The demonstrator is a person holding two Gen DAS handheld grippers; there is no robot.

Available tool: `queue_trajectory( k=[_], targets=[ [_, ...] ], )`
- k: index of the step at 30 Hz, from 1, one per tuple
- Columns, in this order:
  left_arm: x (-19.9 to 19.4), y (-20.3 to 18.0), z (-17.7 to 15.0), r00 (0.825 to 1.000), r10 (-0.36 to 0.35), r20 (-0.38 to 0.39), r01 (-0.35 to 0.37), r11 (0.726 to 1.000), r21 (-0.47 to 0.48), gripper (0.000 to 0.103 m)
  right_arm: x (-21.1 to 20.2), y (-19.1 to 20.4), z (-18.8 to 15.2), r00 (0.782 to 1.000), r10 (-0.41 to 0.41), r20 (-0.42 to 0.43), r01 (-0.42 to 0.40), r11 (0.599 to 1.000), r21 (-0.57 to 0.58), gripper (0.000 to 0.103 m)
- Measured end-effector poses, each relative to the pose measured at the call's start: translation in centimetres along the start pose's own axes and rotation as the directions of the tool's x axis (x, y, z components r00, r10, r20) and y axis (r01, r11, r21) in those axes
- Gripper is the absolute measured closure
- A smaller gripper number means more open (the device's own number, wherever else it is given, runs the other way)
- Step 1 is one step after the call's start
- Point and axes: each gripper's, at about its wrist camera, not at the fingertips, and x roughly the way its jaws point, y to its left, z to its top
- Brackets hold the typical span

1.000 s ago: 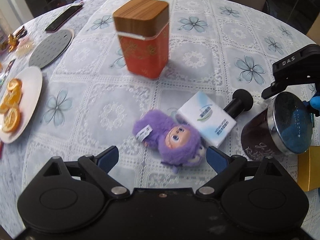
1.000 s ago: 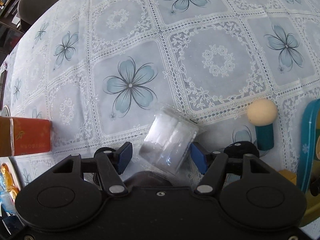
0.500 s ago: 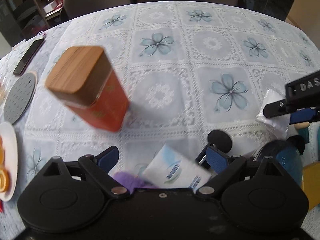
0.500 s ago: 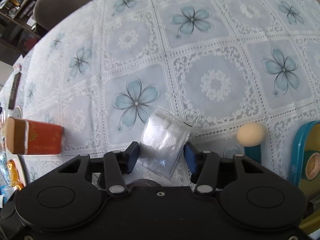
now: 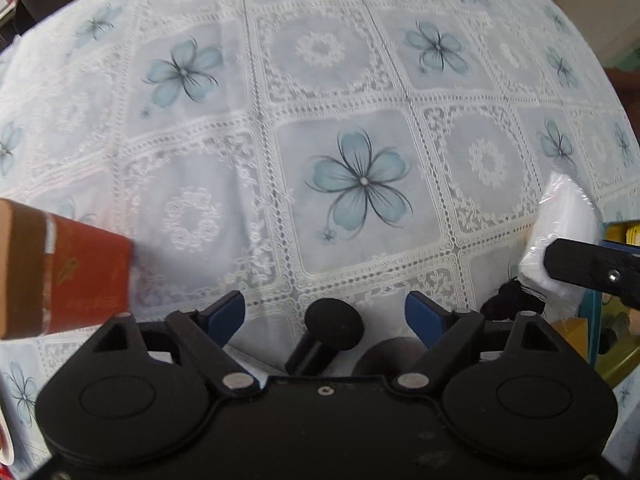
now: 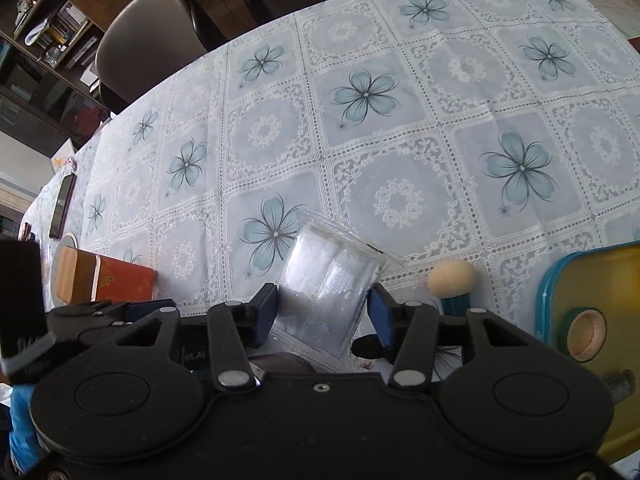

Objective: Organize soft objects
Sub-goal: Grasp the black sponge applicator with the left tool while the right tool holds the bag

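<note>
Lace-patterned cloth (image 6: 400, 128) with blue flowers covers the round table, with a grey chair (image 6: 148, 40) and dark shelves (image 6: 36, 40) beyond its far edge at about eleven o'clock. Seen from the right wrist, the right gripper (image 6: 322, 312) has its blue pads pressed on either side of a clear plastic packet of white cotton pads (image 6: 328, 280), the jaws partly closed around it and the packet tilting up toward one o'clock. At three o'clock of that packet stands a beige sponge-headed applicator (image 6: 452, 276) on a teal stem, and further right lies a yellow tray (image 6: 592, 280) with a teal rim and a wooden ring (image 6: 586, 334) in it. At nine o'clock an orange tin (image 6: 124, 282) with a wooden lid lies beside the left gripper's black body, and a dark phone (image 6: 62, 206) rests near the table's edge. From the left wrist, the left gripper (image 5: 324, 312) points steeply down at the cloth; its jaws have just been closing but stand fairly wide, pads touching nothing. Between them, low down, a black round-headed handle (image 5: 334, 320) pokes up. The orange tin sits at nine o'clock, blurred. At three o'clock the white packet shows, pinched by the right gripper's black finger (image 5: 592, 266).
</note>
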Motion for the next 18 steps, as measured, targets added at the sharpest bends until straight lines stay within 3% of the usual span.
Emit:
queue_trajectory(
  k=[5, 6, 8, 9, 11, 13, 15, 18],
  targets=[
    [2.2, -0.4, 0.5, 0.996, 0.029, -0.083, -0.028, 1.0, 0.01, 0.028, -0.6, -0.6, -0.4, 1.0, 0.015, 0.009, -0.015, 1.0, 0.001, 0.053],
    [2.7, -0.4, 0.6, 0.995, 0.031, -0.096, -0.03, 1.0, 0.009, 0.032, -0.6, -0.7, -0.4, 1.0, 0.018, 0.01, -0.018, 1.0, 0.001, 0.053],
    [3.6, -0.3, 0.6, 0.991, 0.011, -0.132, -0.012, 1.0, -0.007, 0.053, -0.7, -0.8, -0.6, 1.0, 0.021, 0.014, -0.021, 1.0, -0.003, 0.053],
    [3.9, -0.3, 0.5, 0.991, 0.007, -0.136, -0.009, 1.0, -0.012, 0.053, -0.7, -0.8, -0.6, 1.0, 0.021, 0.014, -0.021, 1.0, -0.002, 0.053],
    [3.8, -0.5, 0.3, 0.992, 0.024, -0.124, -0.025, 1.0, -0.007, 0.061, -0.7, -1.0, -0.7, 1.0, 0.024, 0.013, -0.024, 1.0, 0.001, 0.053],
    [3.6, -0.3, 0.2, 0.994, -0.017, -0.106, 0.014, 1.0, -0.028, 0.072, -0.7, -1.1, -0.7, 1.0, 0.029, 0.011, -0.029, 1.0, 0.0, 0.053],
    [3.0, 0.3, 0.3, 0.997, -0.028, -0.075, 0.023, 0.997, -0.072, 0.072, -0.8, -0.9, -0.7, 0.999, 0.029, 0.014, -0.029, 0.999, -0.013, 0.053],
    [1.4, 0.7, 0.5, 1.0, 0.015, -0.006, -0.015, 0.997, -0.074, 0.072, -1.0, -0.3, -0.8, 0.999, 0.02, 0.031, -0.019, 0.999, -0.045, 0.053]
  ],
)
